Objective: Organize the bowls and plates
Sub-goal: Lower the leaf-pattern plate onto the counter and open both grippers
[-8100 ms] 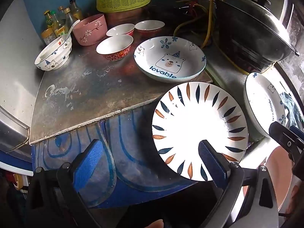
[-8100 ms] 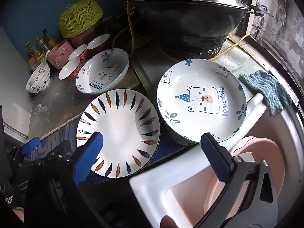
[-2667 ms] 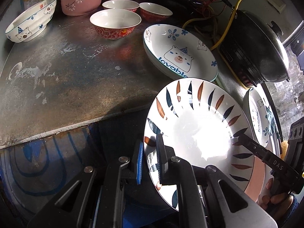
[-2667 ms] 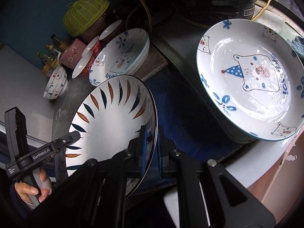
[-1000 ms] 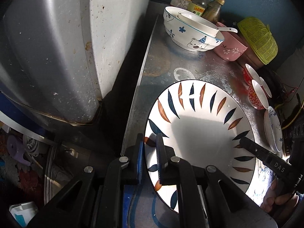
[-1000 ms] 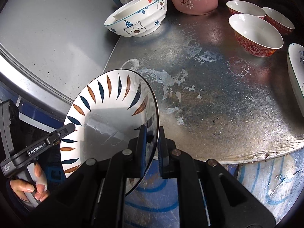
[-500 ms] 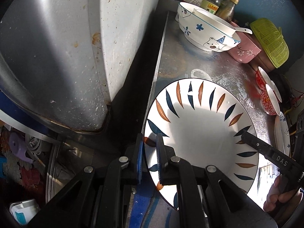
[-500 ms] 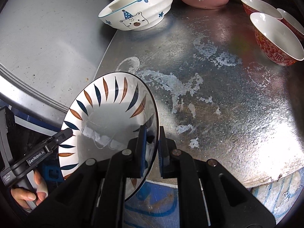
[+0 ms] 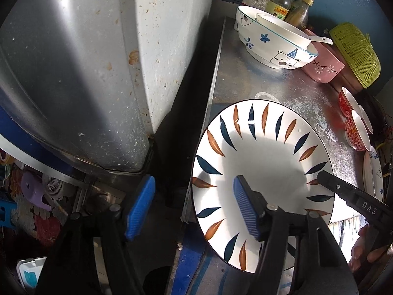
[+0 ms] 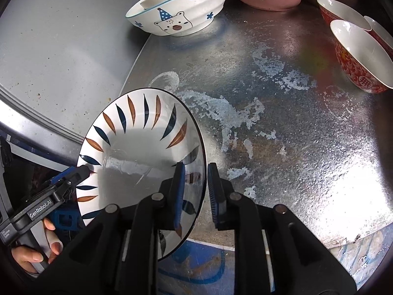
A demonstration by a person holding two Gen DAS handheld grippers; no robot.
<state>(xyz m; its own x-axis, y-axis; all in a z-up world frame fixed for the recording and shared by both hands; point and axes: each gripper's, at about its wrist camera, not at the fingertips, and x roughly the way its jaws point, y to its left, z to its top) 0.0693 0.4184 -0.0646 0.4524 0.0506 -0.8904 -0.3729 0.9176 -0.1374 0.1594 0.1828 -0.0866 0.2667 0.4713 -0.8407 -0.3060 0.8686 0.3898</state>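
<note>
A white plate with blue and brown leaf marks (image 9: 260,162) lies at the front left of the metal counter (image 10: 282,113). My left gripper (image 9: 194,209) is open, its jaws astride the plate's left rim. My right gripper (image 10: 195,191) has its jaws slightly apart around the plate's right rim (image 10: 147,142); a narrow gap shows beside the rim. A bear bowl with a spoon (image 9: 272,46) and a pink flowered bowl (image 9: 324,68) stand at the back. Red-patterned small bowls (image 10: 358,56) stand at the right.
A grey metal appliance wall (image 9: 86,73) rises just left of the counter edge. Sauce bottles (image 9: 282,2) and a green mesh food cover (image 9: 356,51) stand at the back. A bear plate's edge (image 9: 374,169) shows at the far right. Clutter lies on the floor below left.
The left gripper has opened off the plate's rim. The right gripper's jaws have eased apart. The plate has come down onto the counter's front left.
</note>
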